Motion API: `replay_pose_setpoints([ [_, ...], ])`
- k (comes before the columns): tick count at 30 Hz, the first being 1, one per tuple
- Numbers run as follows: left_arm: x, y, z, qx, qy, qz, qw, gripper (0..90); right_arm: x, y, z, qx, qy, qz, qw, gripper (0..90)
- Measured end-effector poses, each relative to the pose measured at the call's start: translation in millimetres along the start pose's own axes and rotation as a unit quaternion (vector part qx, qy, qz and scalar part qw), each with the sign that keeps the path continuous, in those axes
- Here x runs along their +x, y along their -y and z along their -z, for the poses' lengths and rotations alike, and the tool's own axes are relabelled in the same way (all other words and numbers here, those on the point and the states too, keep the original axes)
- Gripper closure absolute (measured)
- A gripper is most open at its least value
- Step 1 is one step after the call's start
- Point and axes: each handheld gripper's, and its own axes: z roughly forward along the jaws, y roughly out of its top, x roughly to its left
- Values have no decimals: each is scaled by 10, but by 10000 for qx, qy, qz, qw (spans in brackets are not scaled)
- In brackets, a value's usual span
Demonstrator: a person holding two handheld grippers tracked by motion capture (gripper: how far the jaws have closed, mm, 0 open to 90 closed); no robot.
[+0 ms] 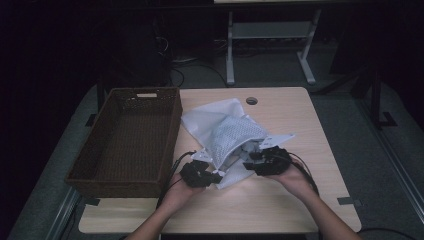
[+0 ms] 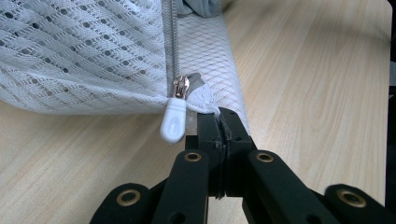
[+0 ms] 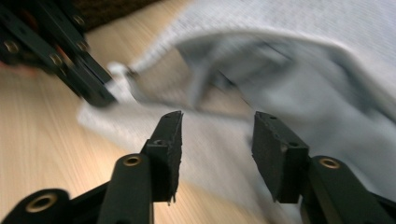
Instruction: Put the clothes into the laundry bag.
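left gripper view shows the left gripper [image 2: 219,122] clamped on the corner of the mesh laundry bag [image 2: 84,56], beside its zipper pull [image 2: 173,122]. limp, light, slippery netting; the hem grips best. the right gripper [image 3: 217,135] stands half open, empty, near the bag mouth.

High view overhead, gripper views close, sharing mesh bag [image 1: 225,135]

— How's the light?
— Dim in the high view: the room behind is nearly black, and the pale wooden tabletop [image 1: 300,130] is softly lit, seemingly from above.
— And the gripper views?
— Left one is bright and sharp. Right one smears the white mesh bag [image 3: 299,93] with motion blur.
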Motion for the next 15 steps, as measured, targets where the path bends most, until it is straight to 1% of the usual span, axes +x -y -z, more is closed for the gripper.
replay_pose_setpoints([
  [2, 0, -1, -2, 3, 2, 3, 10000, 886, -138, 86, 129, 40, 166, -59, 9998, 505],
  [3, 0, -1, -3, 6, -1, 4, 10000, 886, -193, 113, 166, 64, 233, -94, 9997, 503],
  [4, 0, -1, -3, 7, -1, 4, 10000, 886, -297, 149, 221, 46, 365, -148, 9992, 503],
  [5, 2, -1, -3, 6, -4, -3, 10000, 886, -365, 166, 248, 28, 428, -213, 9989, 504],
  [7, 3, 0, -5, 16, -3, -3, 10000, 886, -552, 212, 298, 83, 656, -353, 9972, 506],
  [8, 7, 0, -6, 21, -3, -8, 10000, 886, -646, 245, 311, 63, 773, -436, 9960, 513],
  [9, 8, 0, -7, 24, -1, -10, 10000, 886, -770, 291, 312, 41, 899, -569, 9943, 518],
  [10, 9, -1, -8, 22, 3, -12, 10000, 886, -838, 318, 304, 55, 949, -659, 9933, 522],
  [11, 8, -1, -11, 19, 6, -8, 10000, 886, -919, 352, 288, 91, 1034, -747, 9918, 523],
  [12, 7, -1, -14, 20, 6, -8, 10000, 886, -994, 378, 264, 200, 1104, -816, 9903, 523],
  [13, 6, 0, -16, 21, 6, -4, 10000, 886, -1050, 401, 238, 268, 1173, -860, 9890, 529],
  [15, 4, 1, -14, 19, 4, 4, 10000, 886, -1125, 441, 189, 293, 1187, -959, 9879, 550],
])
